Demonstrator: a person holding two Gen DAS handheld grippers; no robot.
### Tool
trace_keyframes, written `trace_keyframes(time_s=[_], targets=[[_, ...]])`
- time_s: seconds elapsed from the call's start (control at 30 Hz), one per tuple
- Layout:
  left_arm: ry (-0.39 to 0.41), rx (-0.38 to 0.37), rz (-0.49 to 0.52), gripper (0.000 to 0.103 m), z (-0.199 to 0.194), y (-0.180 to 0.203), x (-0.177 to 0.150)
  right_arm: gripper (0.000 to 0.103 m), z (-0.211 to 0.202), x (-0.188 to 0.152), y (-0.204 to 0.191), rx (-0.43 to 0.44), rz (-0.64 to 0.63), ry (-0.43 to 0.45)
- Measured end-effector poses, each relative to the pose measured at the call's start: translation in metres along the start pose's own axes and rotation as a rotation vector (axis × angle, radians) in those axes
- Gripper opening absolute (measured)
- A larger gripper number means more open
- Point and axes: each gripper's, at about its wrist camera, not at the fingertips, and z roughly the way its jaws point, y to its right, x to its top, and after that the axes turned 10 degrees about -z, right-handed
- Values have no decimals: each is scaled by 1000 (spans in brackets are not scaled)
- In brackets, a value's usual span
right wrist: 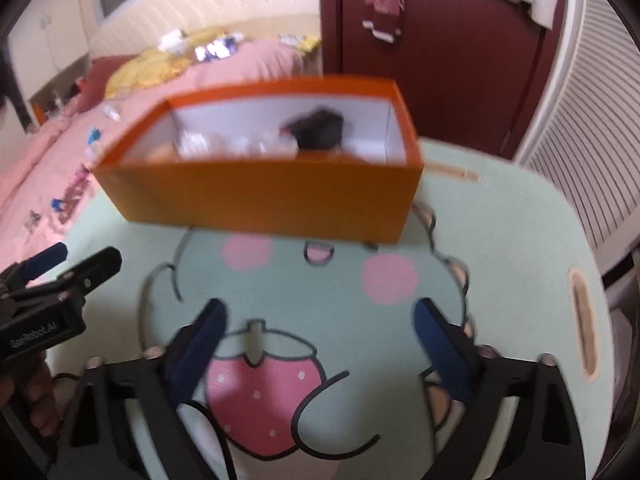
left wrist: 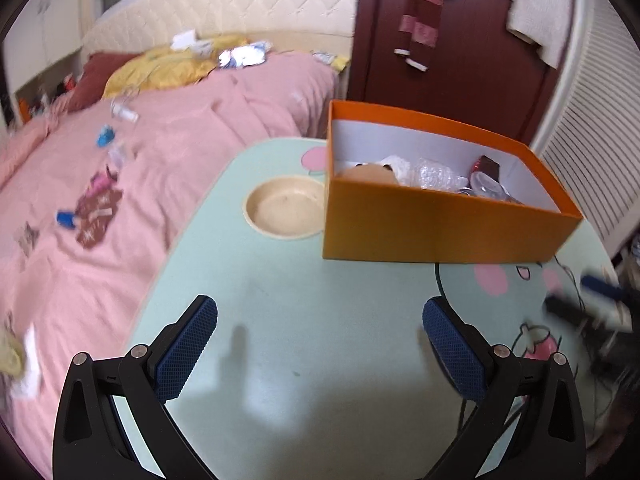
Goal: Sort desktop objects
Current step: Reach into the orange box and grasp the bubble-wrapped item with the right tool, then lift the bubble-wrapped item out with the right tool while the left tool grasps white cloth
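An orange box [left wrist: 440, 224] with a white inside stands at the back of the pale green table [left wrist: 304, 320]. It holds several objects: a beige round thing, crumpled clear plastic [left wrist: 434, 174], a dark red packet [left wrist: 488, 166] and metal items. My left gripper [left wrist: 320, 320] is open and empty above the bare table, in front of the box. My right gripper [right wrist: 318, 320] is open and empty over the strawberry print [right wrist: 264, 392], with the orange box [right wrist: 260, 196] ahead. In the right wrist view a dark object [right wrist: 320, 130] shows blurred inside the box.
A round beige cup recess [left wrist: 284, 208] sits in the table left of the box. The left gripper shows at the left of the right wrist view [right wrist: 72, 276]. A pink bed [left wrist: 100, 200] with small scattered items lies to the left. A dark red door [left wrist: 452, 40] stands behind.
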Motion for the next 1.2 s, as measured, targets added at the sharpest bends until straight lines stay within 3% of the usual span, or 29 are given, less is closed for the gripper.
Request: trace_keyframes(time_s=[0.1,0.2,0.23,0.3,0.4,0.57,0.67,0.8,1.03,1.2], targets=[[-8,-7,60,103,-3,2,3,80,-12,31,3,107,-8,37],[-8,-73,24,103,-8,-3,6,78,-5,67,-3,187,-66,31],[-9,-87,10,103,-8,-5,7,75,3,81,-9,215,-102,11],[3,-115,-39,103,-14,-13,10,57,22,106,-20,271,-165,-36],[18,-109,-79,103,-17,-22,13,56,54,132,-38,309,-225,-107],[22,-97,-133,103,-19,-41,17,56,96,145,-51,354,-243,-225],[25,-105,-151,103,-20,-48,20,39,119,140,-50,393,-244,-335],[39,-106,-140,103,-21,-48,24,37,110,145,-38,438,-205,-291],[51,-163,-110,97,-23,-43,47,37,54,140,-18,496,-106,-27],[62,-233,-35,95,-23,-27,79,37,12,106,-12,532,-93,108]])
